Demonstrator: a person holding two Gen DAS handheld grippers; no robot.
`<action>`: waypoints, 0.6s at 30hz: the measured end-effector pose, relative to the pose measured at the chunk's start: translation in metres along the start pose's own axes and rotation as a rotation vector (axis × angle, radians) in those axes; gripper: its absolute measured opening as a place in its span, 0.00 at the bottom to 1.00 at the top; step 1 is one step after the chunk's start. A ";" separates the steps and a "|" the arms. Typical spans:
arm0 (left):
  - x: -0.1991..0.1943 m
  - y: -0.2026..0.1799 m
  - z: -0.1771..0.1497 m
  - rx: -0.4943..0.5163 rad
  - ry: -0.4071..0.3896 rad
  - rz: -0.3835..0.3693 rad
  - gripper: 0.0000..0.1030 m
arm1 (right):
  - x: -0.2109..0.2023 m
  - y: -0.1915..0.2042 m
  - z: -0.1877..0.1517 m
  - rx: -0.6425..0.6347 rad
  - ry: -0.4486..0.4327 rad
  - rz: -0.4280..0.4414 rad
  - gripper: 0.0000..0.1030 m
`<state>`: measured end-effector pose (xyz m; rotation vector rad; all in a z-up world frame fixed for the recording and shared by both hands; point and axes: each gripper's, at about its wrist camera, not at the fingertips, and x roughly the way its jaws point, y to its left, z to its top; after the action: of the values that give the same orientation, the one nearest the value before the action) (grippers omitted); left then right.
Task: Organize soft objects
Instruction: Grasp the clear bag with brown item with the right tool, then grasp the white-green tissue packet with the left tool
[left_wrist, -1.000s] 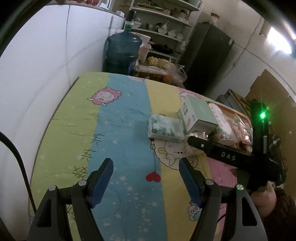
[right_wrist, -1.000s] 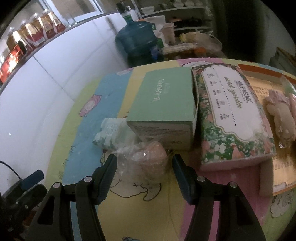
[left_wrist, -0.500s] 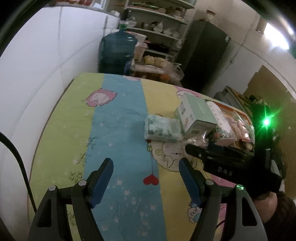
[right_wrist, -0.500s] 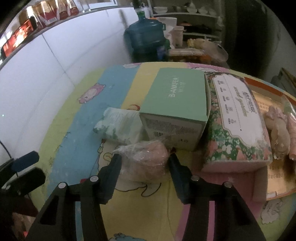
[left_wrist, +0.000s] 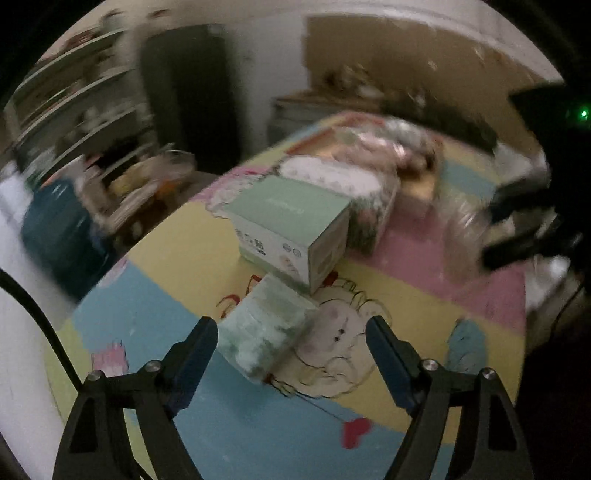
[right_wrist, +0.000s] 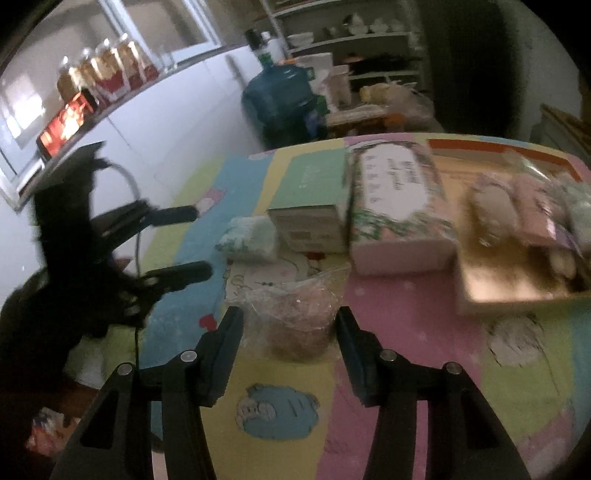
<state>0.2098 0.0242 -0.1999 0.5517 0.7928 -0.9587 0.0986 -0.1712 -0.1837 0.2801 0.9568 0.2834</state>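
My right gripper (right_wrist: 289, 316) is shut on a clear bag with a pinkish soft object (right_wrist: 299, 321) inside, held just off the striped cartoon mat (right_wrist: 388, 369). In the left wrist view that bag (left_wrist: 465, 225) hangs blurred at the right. My left gripper (left_wrist: 290, 324) is open and its jaws are still opening. A pale green tissue pack (left_wrist: 266, 328) lies on the mat between its fingertips, nearer the left one, and no pad presses on it. From the right wrist view the left gripper (right_wrist: 181, 243) points at the tissue pack (right_wrist: 251, 238).
A green box (left_wrist: 295, 225) and a floral box (left_wrist: 369, 206) stand right behind the tissue pack. A cardboard tray (right_wrist: 517, 291) with plush toys (right_wrist: 491, 206) sits at the right. A blue water jug (right_wrist: 280, 96) and shelves (right_wrist: 354, 33) are behind the table.
My right gripper closed on the bagged object and drew it back and up from the green box. My left gripper rolled, swung in over the tissue pack and opened wider.
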 end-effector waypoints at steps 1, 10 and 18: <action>0.006 0.004 0.004 0.031 0.008 -0.007 0.80 | -0.006 -0.003 -0.002 0.010 -0.008 -0.007 0.52; 0.047 0.008 0.011 0.243 0.093 -0.083 0.80 | -0.034 -0.031 -0.017 0.090 -0.039 -0.096 0.52; 0.071 0.015 0.008 0.270 0.129 -0.122 0.80 | -0.036 -0.040 -0.028 0.118 -0.015 -0.145 0.52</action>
<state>0.2494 -0.0105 -0.2500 0.8123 0.8247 -1.1608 0.0598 -0.2181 -0.1859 0.3186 0.9754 0.0916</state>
